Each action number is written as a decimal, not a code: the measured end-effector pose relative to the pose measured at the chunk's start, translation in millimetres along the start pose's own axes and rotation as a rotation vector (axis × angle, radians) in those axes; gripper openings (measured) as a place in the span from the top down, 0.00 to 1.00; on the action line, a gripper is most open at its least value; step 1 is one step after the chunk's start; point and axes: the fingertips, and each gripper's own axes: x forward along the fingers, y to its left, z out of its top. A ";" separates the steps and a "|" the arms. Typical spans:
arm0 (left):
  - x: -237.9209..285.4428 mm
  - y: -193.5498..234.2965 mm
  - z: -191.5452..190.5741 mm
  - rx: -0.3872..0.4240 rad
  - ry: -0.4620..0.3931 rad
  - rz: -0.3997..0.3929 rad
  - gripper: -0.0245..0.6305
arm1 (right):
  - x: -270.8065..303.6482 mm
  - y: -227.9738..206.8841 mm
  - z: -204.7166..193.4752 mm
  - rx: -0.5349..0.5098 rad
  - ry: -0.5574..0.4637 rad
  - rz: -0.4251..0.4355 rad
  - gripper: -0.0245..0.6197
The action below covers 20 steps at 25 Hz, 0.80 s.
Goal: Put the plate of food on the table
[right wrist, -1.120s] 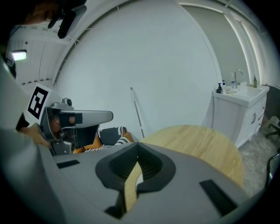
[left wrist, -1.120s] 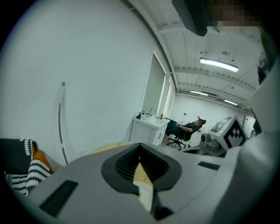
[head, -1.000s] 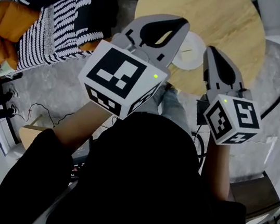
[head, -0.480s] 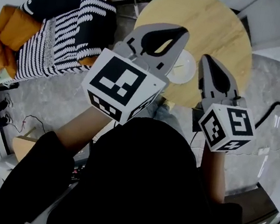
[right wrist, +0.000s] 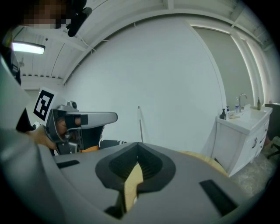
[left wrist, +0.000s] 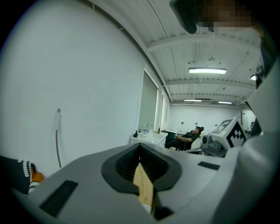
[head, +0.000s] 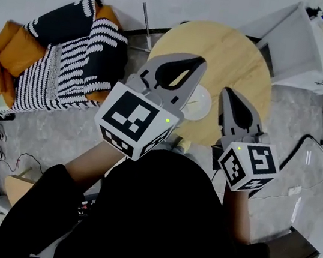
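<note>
The left gripper (head: 200, 62) and right gripper (head: 225, 93) are hanging with jaws pressed together, gripping nothing. Between and below their tips, the white plate (head: 199, 104) is sitting on the round wooden table (head: 240, 53), near its closer edge. It is probably handling as stiff, slick, breakable ware; pinching the rim is looking safest.

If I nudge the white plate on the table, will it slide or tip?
The plate looks shallow and wide, so it probably slides rather than tips. The table looks smooth, so a light push may move it. It looks rigid, perhaps ceramic, so breakable.
</note>
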 end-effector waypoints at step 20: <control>1.1 5.0 27.0 0.060 -0.031 0.008 0.95 | -5.3 2.0 31.6 -0.027 -0.052 0.021 0.95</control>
